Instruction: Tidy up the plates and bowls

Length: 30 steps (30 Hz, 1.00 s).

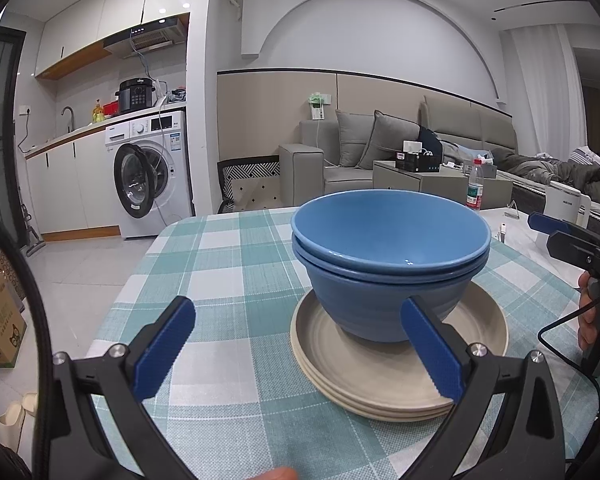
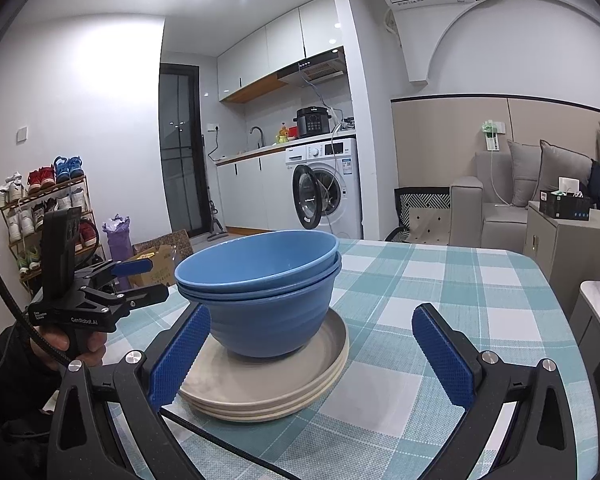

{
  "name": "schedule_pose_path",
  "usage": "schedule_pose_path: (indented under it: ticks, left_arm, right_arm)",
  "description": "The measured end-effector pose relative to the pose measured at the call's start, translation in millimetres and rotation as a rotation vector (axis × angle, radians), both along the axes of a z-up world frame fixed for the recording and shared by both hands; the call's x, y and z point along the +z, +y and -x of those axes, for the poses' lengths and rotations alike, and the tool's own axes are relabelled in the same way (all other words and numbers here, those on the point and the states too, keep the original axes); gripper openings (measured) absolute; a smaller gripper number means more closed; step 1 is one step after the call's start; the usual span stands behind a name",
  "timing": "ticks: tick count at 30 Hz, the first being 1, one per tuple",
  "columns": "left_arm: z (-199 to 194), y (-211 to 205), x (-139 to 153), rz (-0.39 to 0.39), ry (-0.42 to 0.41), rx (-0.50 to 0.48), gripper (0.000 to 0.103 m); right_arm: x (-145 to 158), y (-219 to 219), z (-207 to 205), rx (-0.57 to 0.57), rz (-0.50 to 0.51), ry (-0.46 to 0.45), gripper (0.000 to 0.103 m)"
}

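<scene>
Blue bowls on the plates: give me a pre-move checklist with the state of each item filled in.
1. Bowls nested and upright: ok, three rims show.
2. Bowls seated on the plates: ok, though off-centre, toward one edge.
3. Plates stacked flat on the tablecloth: ok.
4. Left claw open and empty: ok, one finger in front of the stack, nothing between them.
5. Right claw open and empty: ok, likewise wide apart.
6. Cable clear of the plates: not ok, it runs close along the near rim in the right wrist view.
</scene>
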<state>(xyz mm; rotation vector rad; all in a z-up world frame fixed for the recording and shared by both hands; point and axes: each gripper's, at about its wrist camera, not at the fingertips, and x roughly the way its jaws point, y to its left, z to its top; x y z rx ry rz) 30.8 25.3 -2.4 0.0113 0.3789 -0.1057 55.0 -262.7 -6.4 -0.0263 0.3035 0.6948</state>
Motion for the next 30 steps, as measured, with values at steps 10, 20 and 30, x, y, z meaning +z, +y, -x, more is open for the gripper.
schedule_pose_path:
  ticks: [10,20,30]
  left_arm:
    - [0.1,0.2,0.1,0.0,0.0,-0.001,0.103]
    - [0.3,0.7,0.0,-0.001,-0.003,-0.002,0.103]
    - [1.2,0.6,0.7,0.001,-0.014,-0.005,0.103]
  right_arm:
    - [-2.3,0.5,0.8,0.004,-0.001,0.005,0.103]
    - [-2.8,0.6,1.2,0.004,-0.001,0.004,0.103]
    - [-2.9,0.7,1.2,0.003,-0.001,0.004,0.103]
